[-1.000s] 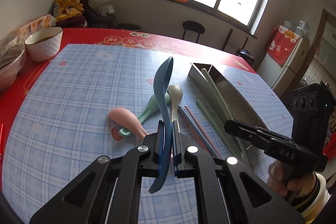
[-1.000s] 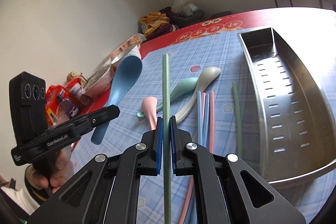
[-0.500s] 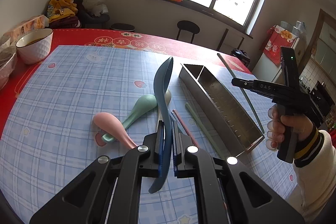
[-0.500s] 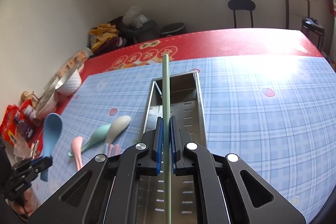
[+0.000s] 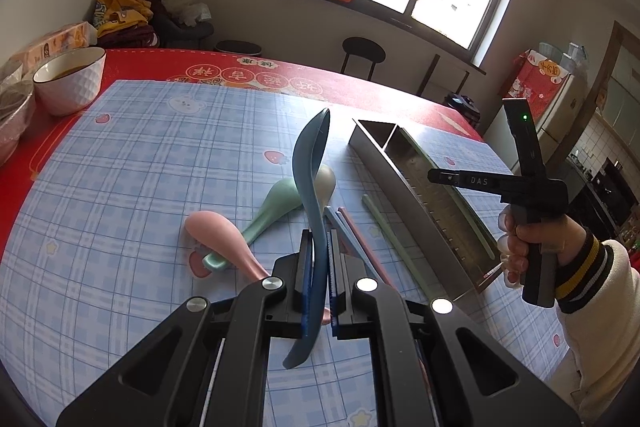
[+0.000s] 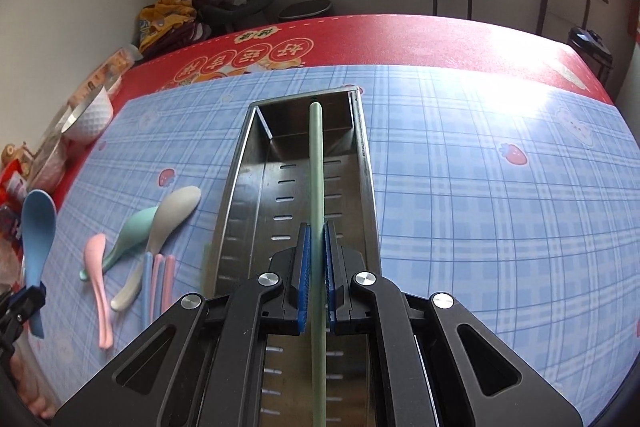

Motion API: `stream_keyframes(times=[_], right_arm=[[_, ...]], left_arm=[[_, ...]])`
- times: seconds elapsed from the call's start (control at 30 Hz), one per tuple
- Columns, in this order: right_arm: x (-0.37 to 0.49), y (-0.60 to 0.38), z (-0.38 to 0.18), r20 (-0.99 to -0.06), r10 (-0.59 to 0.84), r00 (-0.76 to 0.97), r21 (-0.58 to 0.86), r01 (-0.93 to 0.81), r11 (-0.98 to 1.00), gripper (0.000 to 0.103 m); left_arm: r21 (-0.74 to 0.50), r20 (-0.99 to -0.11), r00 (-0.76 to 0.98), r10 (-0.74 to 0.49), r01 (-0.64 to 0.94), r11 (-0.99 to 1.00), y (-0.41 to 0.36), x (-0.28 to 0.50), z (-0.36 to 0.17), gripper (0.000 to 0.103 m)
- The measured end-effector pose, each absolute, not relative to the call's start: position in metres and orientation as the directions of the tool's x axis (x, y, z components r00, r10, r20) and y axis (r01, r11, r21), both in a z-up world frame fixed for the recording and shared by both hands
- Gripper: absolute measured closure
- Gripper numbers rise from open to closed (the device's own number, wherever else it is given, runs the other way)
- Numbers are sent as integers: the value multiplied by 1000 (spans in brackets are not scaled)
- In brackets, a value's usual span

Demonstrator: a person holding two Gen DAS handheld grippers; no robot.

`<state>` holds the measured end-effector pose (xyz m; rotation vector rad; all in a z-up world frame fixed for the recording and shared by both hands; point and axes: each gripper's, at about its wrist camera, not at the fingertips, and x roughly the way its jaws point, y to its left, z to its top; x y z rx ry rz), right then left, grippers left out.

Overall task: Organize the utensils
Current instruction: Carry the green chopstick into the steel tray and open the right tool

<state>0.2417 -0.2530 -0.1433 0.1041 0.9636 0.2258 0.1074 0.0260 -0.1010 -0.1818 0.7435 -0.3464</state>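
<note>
Lowered since half a second ago, the green chopstick [image 6: 317, 187] now runs along the inside of the steel tray [image 6: 244, 167], with the right gripper [image 6: 316, 267] clamped on it over the tray's long compartment. In the right wrist view the stick points toward 12 o'clock, its far tip reaching past the divider toward the small end compartment (whether it touches the floor of the tray I cannot tell). At 9 o'clock of the tray, on the blue checked cloth [image 6: 480, 187], lie the blue and pink chopsticks [image 6: 158, 275], a pink spoon [image 6: 96, 267], a green spoon [image 6: 128, 239] and a beige spoon [image 6: 168, 219], the spoons overlapping at their handles.

Nearest in the left wrist view, the left gripper [image 5: 318, 267] is closed on the handle of the blue spoon [image 5: 310, 167], bowl up toward 12 o'clock, held above the cloth. Just beyond it sit the pink spoon [image 5: 216, 231] and green spoon [image 5: 276, 199], and another green chopstick [image 5: 384, 227] lies just beside the tray [image 5: 400, 195] at 2 o'clock. The right hand [image 5: 528, 239] hovers at 3 o'clock over the tray. Farther off, at 10 o'clock, a white bowl [image 5: 70, 83] stands on the red tablecloth [image 5: 280, 71]
</note>
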Motion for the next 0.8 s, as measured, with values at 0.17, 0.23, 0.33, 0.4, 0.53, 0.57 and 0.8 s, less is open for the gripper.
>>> stream_keyframes(times=[0.17, 0.23, 0.33, 0.4, 0.53, 0.57, 0.8], right_arm=[[250, -252, -151, -830, 219, 512, 180, -125, 976, 96], [253, -249, -155, -845, 208, 493, 166, -128, 978, 96], [254, -244, -157, -858, 176, 482, 129, -130, 983, 96], [254, -243, -157, -861, 167, 480, 119, -130, 984, 96], [255, -240, -156, -862, 156, 482, 107, -127, 986, 95], [255, -240, -156, -862, 155, 483, 107, -126, 986, 95], [249, -244, -151, -837, 179, 516, 127, -135, 983, 95]], left_arm=[[-286, -634, 677, -373, 243, 927, 26, 108, -103, 96], [-288, -635, 676, -374, 242, 926, 27, 108, -103, 96], [-291, -634, 677, -374, 239, 926, 29, 108, -103, 96], [-294, -631, 679, -376, 239, 925, 30, 108, -103, 96], [-298, -630, 678, -380, 241, 924, 32, 108, -104, 96], [-300, -630, 677, -381, 241, 923, 33, 108, -104, 96], [-308, -629, 676, -385, 238, 921, 33, 106, -105, 96]])
